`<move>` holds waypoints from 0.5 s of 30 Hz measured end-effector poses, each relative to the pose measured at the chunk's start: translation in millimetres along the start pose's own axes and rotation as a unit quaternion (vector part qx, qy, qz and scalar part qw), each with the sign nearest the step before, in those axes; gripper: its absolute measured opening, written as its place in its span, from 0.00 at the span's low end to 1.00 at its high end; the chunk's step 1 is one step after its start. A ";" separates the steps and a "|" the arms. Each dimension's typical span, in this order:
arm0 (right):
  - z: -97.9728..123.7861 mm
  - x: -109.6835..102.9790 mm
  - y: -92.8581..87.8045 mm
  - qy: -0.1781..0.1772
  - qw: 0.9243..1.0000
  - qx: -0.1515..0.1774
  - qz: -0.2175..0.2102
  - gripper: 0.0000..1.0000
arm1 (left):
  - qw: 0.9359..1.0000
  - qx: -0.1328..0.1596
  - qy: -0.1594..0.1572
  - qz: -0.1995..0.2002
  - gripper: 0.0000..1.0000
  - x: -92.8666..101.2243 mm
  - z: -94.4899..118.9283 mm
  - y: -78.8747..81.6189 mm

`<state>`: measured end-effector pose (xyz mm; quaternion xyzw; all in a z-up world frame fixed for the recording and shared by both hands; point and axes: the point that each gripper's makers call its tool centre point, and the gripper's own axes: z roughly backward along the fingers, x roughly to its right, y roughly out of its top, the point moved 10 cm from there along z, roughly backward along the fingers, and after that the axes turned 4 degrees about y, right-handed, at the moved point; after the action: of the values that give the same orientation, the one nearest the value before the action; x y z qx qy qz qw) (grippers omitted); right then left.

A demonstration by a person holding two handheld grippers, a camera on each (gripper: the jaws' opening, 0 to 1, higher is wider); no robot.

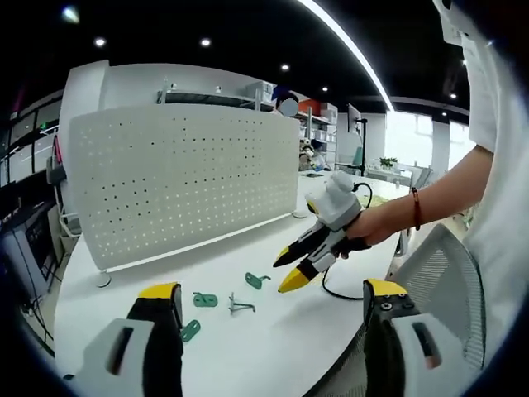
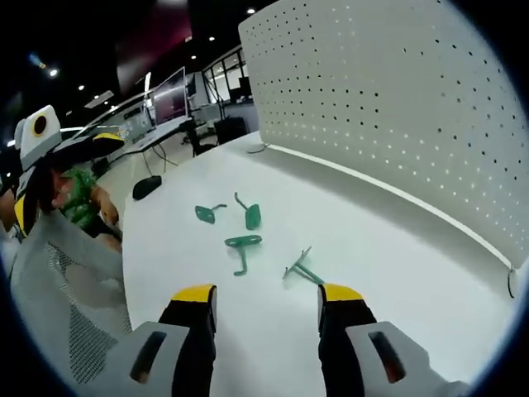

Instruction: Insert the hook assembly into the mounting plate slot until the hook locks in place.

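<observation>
A white perforated mounting board (image 1: 182, 178) (image 2: 397, 107) stands upright along the far side of the white table (image 1: 248, 356). In front of it lie three green hook pieces (image 1: 257, 280) (image 1: 205, 299) (image 1: 190, 331) and a thin wire hook (image 1: 240, 306). The right gripper view has them as (image 2: 207, 213), (image 2: 250, 215), (image 2: 242, 244) and the wire hook (image 2: 302, 269). My left gripper (image 1: 271, 294) is open, low over the table's near edge. My right gripper (image 1: 287, 271) (image 2: 267, 294), held by a hand, hovers open just short of the hooks, holding nothing.
A grey mesh chair (image 1: 438, 281) (image 2: 58, 273) stands at the table's edge. A black cable (image 1: 331, 289) runs behind the right gripper. A small dark object (image 2: 147, 186) lies near the table's far end. Desks, monitors and shelves stand beyond the board.
</observation>
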<state>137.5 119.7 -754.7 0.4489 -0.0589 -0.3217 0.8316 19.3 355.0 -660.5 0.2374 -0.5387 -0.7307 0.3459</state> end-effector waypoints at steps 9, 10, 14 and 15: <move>-9.7 8.7 3.9 0.000 1.000 -0.010 0.003 0.44 | 1.000 -0.006 -0.006 0.003 0.93 0.4 -1.2 -3.1; -11.0 9.7 4.2 0.000 1.000 -0.010 0.004 0.44 | 1.000 -0.006 -0.007 0.004 0.92 0.4 -1.3 -3.5; -16.8 12.3 4.8 0.006 1.000 -0.021 0.008 0.42 | 1.000 -0.011 -0.010 0.004 0.92 0.4 -0.9 -5.0; -17.6 12.8 5.0 0.006 1.000 -0.023 0.008 0.42 | 1.000 -0.012 -0.011 0.005 0.92 0.6 -0.8 -5.6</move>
<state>156.8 126.6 -763.6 0.4313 -0.0508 -0.3133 0.8445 18.1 355.0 -666.0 0.2223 -0.5350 -0.7377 0.3466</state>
